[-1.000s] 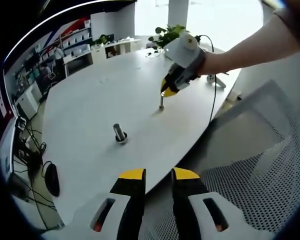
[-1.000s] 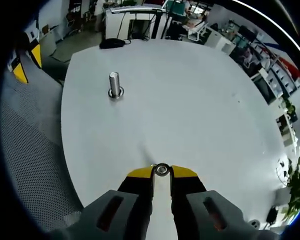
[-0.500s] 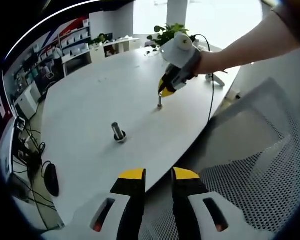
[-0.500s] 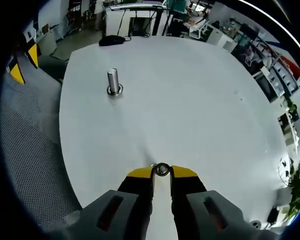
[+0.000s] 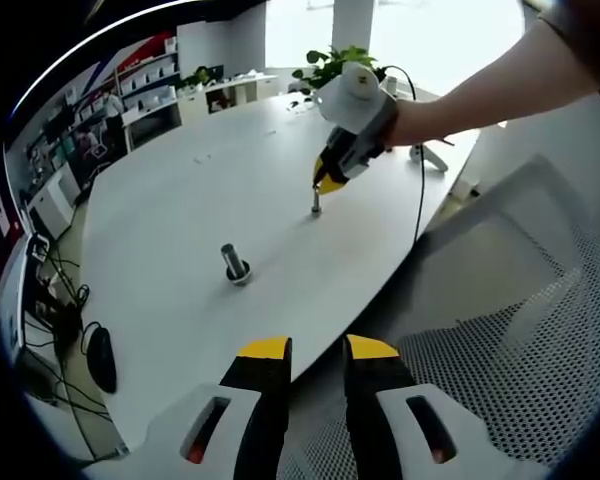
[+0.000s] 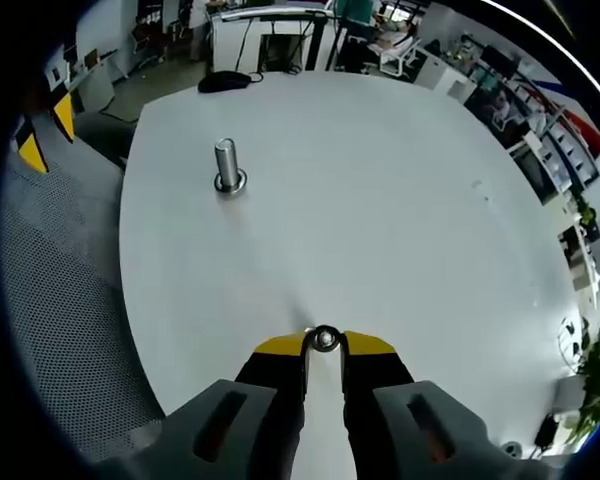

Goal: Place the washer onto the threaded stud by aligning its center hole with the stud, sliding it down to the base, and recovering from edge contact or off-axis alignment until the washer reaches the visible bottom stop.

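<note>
On the white table a thin threaded stud stands upright. My right gripper, held by a person's hand, hovers with its yellow tips just over the stud's top. In the right gripper view my right gripper is shut on a small metal washer, seen end-on between the tips above the table. A thicker stud with a ring at its base stands nearer the table edge, also the thicker stud. My left gripper stands open off the table's edge, holding nothing.
A mesh chair sits below the table edge, also the mesh chair. A black mouse lies at the table's left end. A plant, a cable and a small stand sit at the far end. Yellow tips of my left gripper show at the left.
The right gripper has drifted slightly left and away over the thin stud, still gripping the washer. The left gripper stays as it was; both views shifted a little.
</note>
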